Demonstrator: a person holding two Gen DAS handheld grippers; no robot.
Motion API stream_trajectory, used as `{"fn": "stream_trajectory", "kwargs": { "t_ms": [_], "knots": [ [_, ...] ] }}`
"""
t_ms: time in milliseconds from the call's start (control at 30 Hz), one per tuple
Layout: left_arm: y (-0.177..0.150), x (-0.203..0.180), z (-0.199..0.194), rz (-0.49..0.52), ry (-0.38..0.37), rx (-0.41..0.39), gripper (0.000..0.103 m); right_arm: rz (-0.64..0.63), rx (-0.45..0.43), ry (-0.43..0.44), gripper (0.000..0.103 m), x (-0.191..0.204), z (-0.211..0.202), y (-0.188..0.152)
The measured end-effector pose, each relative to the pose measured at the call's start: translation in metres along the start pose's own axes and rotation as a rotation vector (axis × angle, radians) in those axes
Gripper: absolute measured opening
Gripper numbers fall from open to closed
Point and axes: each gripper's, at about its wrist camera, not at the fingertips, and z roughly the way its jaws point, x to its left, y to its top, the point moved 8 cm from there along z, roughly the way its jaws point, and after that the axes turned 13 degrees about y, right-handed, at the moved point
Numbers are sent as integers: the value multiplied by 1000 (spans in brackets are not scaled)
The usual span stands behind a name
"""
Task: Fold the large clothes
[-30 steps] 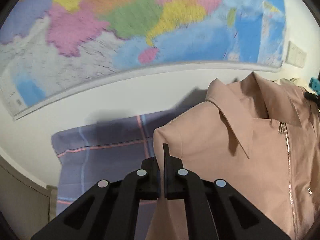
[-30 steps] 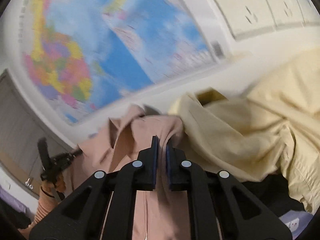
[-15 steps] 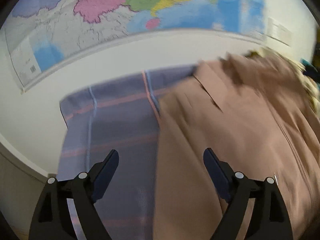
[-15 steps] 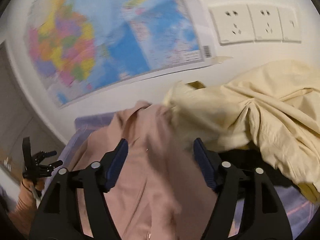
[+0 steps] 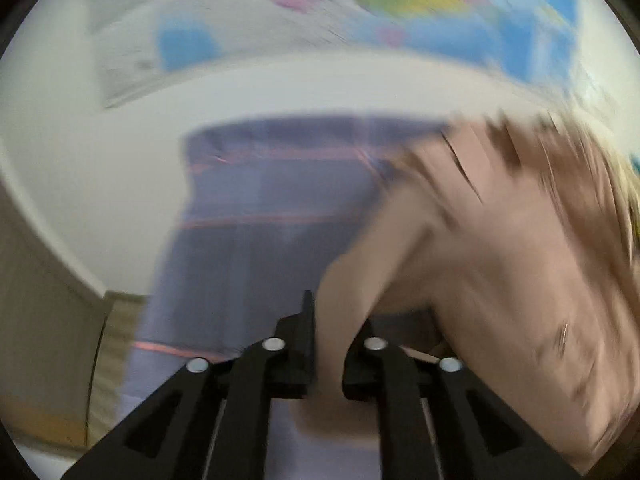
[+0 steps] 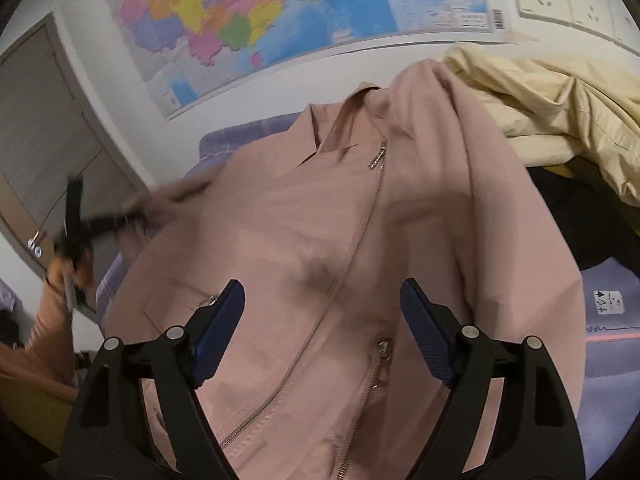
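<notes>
Closing again on a fold of the pink jacket [image 5: 500,260] after springing wide half a second ago, the left hand-held gripper [image 5: 328,344] has cloth between its jaws. The right hand-held gripper [image 6: 322,332], pinched a second ago, opens over the jacket front with nothing held. The jacket now lies on the purple sheet [image 6: 612,364] (collar toward the wall), so spreading seems done and re-gripping under way.

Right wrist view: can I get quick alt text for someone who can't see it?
A pink zip-front jacket lies spread face up on a purple plaid sheet, and the right tool hovers over it with its jaws opening and nothing between them. A cream garment is heaped behind, under a wall map.
</notes>
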Motion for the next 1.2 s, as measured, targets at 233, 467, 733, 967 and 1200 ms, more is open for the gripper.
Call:
{"fn": "stream_trajectory", "kwargs": {
  "t_ms": [233, 467, 733, 967, 1200],
  "knots": [
    [-10, 13, -3, 118, 346, -28, 94, 28, -15, -8, 78, -6, -11, -18],
    [-63, -48, -71, 22, -359, -124, 92, 102, -34, -63, 79, -26, -47, -54],
    [-126, -135, -64, 183, -555, -14, 95, 183, -27, -178, 83, -53, -82, -100],
    [-129, -171, -71, 190, -594, 2, 16, 166, 36, -110, 38, -51, -55, -109],
    [-121, -111, -127, -6, -683, 41, 7, 231, -125, 26, 4, -50, -92, -79]
  ]
}}
